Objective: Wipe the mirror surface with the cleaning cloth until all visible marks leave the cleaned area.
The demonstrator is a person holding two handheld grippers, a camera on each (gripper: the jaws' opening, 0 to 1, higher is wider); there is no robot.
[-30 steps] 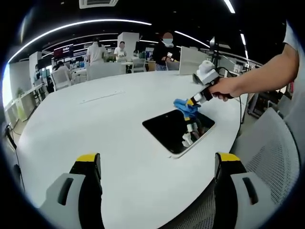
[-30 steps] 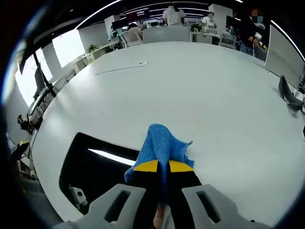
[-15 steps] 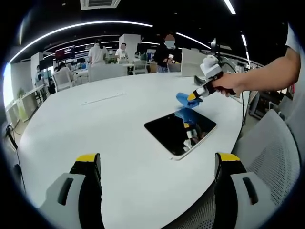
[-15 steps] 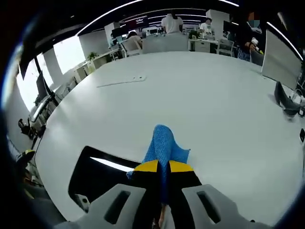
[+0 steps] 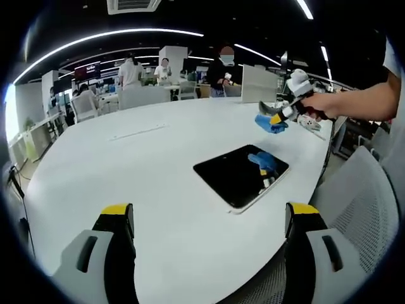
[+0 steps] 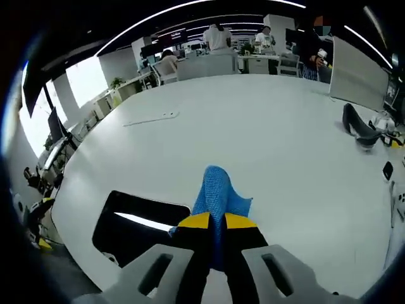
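Observation:
A dark rectangular mirror point(image 5: 240, 175) lies flat on the white table point(image 5: 126, 171), near its right edge. My right gripper point(image 5: 274, 118) hangs in the air beyond the mirror's far side, shut on a blue cleaning cloth point(image 5: 271, 124). In the right gripper view the cloth point(image 6: 216, 193) sticks up from the closed jaws of that gripper point(image 6: 215, 220), with the mirror point(image 6: 139, 220) lower left. My left gripper point(image 5: 209, 218) stands open near the table's front edge, nothing between its jaws. The cloth's reflection shows blue in the mirror.
A grey mesh chair point(image 5: 354, 202) stands at the right of the table. A black object point(image 6: 359, 128) lies on the table's far right side. Several people stand among desks and chairs point(image 5: 136, 95) at the back of the room.
My right gripper has lifted the blue cloth off the mirror's far corner and carried it up and away to the right. The left gripper stays open and still.

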